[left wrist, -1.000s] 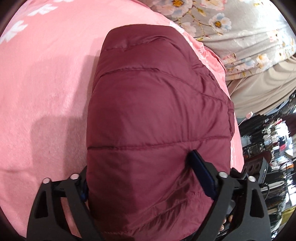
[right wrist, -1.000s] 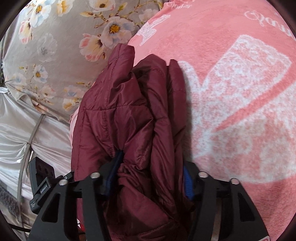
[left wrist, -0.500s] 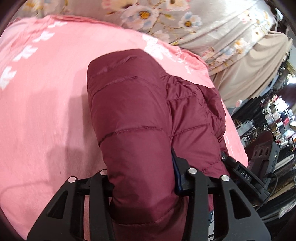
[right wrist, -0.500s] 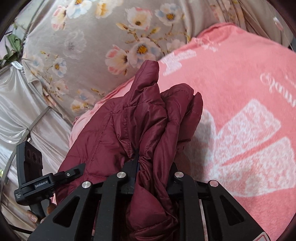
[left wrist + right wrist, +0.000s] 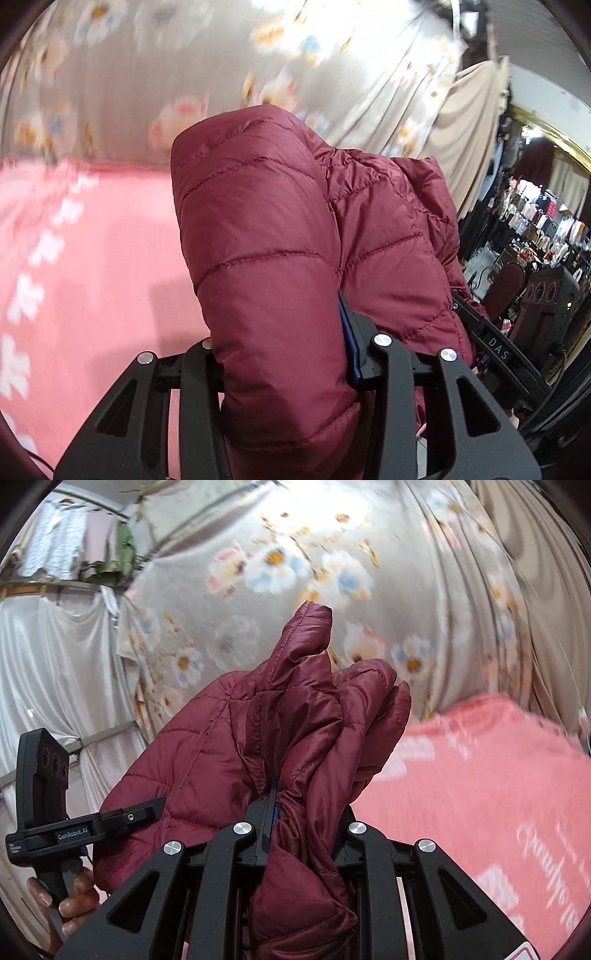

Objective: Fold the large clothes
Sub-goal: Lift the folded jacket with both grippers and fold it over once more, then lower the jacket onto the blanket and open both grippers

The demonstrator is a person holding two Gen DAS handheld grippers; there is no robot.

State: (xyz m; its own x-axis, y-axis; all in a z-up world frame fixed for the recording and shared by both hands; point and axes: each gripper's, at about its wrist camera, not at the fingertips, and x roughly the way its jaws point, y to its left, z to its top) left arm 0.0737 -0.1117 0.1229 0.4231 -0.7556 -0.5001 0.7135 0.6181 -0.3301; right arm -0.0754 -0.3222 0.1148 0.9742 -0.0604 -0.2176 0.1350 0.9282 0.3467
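Observation:
A maroon quilted puffer jacket [image 5: 280, 236] is bunched and folded, held up above the pink blanket [image 5: 92, 266]. My left gripper [image 5: 284, 354] is shut on a thick fold of the jacket. In the right wrist view the jacket [image 5: 295, 731] rises in bunched folds, and my right gripper [image 5: 306, 827] is shut on a gathered part of it. The left gripper's body [image 5: 55, 812] and the hand holding it show at the lower left of the right wrist view. The right gripper's body [image 5: 495, 350] shows just right of the jacket in the left wrist view.
The pink blanket with white pattern [image 5: 498, 805] covers the bed. A grey floral curtain [image 5: 295, 565] hangs behind it. A beige curtain [image 5: 469, 122], shelves of goods [image 5: 543, 221] and a dark speaker [image 5: 546, 291] stand to the right. White drapes [image 5: 55, 657] hang at left.
Both grippers have lifted the jacket off the blanket and tilted upward, so the curtain fills more of each view. The grips on the jacket hold.

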